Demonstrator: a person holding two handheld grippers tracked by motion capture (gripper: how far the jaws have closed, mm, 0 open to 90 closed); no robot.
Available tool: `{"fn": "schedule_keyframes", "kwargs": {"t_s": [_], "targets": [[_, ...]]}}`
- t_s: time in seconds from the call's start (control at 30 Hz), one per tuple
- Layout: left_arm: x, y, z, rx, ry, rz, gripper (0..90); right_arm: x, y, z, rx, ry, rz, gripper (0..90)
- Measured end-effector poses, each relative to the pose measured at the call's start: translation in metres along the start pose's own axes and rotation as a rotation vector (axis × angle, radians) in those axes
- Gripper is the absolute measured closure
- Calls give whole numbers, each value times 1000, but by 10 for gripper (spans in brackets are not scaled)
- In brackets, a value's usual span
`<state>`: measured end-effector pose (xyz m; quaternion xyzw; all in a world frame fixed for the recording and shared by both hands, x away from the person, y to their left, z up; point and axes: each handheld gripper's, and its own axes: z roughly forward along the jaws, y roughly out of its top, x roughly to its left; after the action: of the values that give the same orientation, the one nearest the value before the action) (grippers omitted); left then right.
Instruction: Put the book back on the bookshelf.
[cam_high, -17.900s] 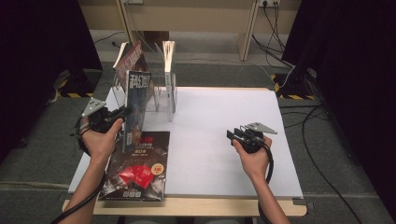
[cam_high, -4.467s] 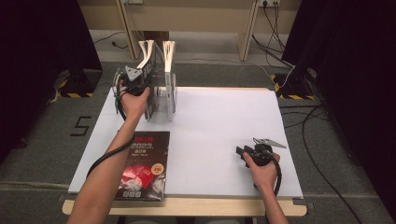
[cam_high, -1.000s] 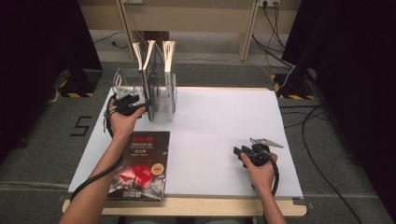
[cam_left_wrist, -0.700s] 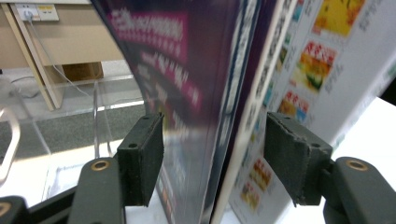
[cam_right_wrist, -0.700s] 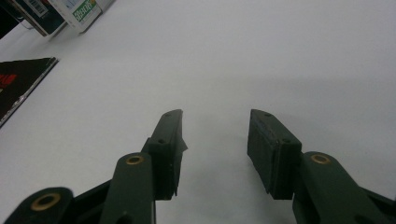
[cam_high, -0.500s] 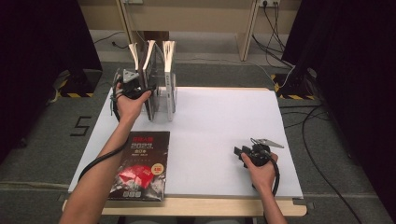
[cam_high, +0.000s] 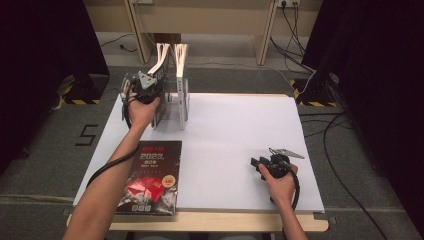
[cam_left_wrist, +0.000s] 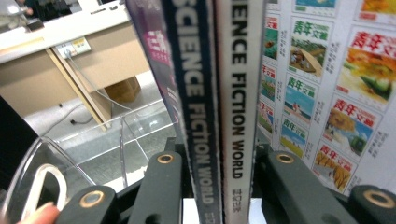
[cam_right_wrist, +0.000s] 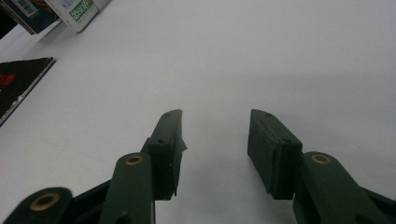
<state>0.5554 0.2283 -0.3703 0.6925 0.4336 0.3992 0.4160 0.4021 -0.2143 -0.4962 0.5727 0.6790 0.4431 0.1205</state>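
Several magazines (cam_high: 167, 56) stand upright in a clear rack (cam_high: 181, 102) at the table's far left. My left gripper (cam_high: 144, 89) is at the rack's near side. In the left gripper view its jaws have just been closing, and the left gripper (cam_left_wrist: 219, 158) now clamps two "Science Fiction World" spines, one dark blue (cam_left_wrist: 196, 116) and one white (cam_left_wrist: 238, 93). A magazine with a cover of small pictures (cam_left_wrist: 327, 70) stands just to their right. My right gripper (cam_high: 259, 162) rests on the white table top near the front right. The right gripper (cam_right_wrist: 215, 126) is open, with nothing between its fingers.
A black magazine with a red picture (cam_high: 150, 177) lies flat at the table's front left, reaching the near edge. The white table top (cam_high: 230, 125) lies between the rack and my right hand. Clear rack walls (cam_left_wrist: 93, 140) curve left of the held spines.
My left gripper has moved up and away from me, from beside the rack to the magazines standing in it. The right hand has kept still.
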Motion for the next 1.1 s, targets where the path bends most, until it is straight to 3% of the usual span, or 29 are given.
{"fn": "schedule_keyframes", "kwargs": {"t_s": [0.07, 0.2, 0.3, 0.4, 0.57, 0.77, 1.1], "targets": [[0, -2, 0, -14, 1, -63, 746, 1, 0, 0, 4, 1, 4, 555], [-6, -4, 0, -27, -31, -70, 693, 2, 0, 1, 7, 0, -1, 555], [-5, -6, -1, -39, -54, -131, 624, 2, 0, 0, 6, 2, 6, 555], [-5, -8, -3, -45, -51, -154, 530, 0, 0, 0, 2, -1, 2, 555], [-3, -13, -8, -46, -68, -151, 458, 1, 0, 0, 2, -1, 0, 555], [-1, -14, -15, -37, -103, -126, 420, 2, 0, 1, 4, -2, -10, 555], [2, -24, -27, -12, -135, -133, 385, 4, 1, 1, 0, 0, -12, 555]]}}
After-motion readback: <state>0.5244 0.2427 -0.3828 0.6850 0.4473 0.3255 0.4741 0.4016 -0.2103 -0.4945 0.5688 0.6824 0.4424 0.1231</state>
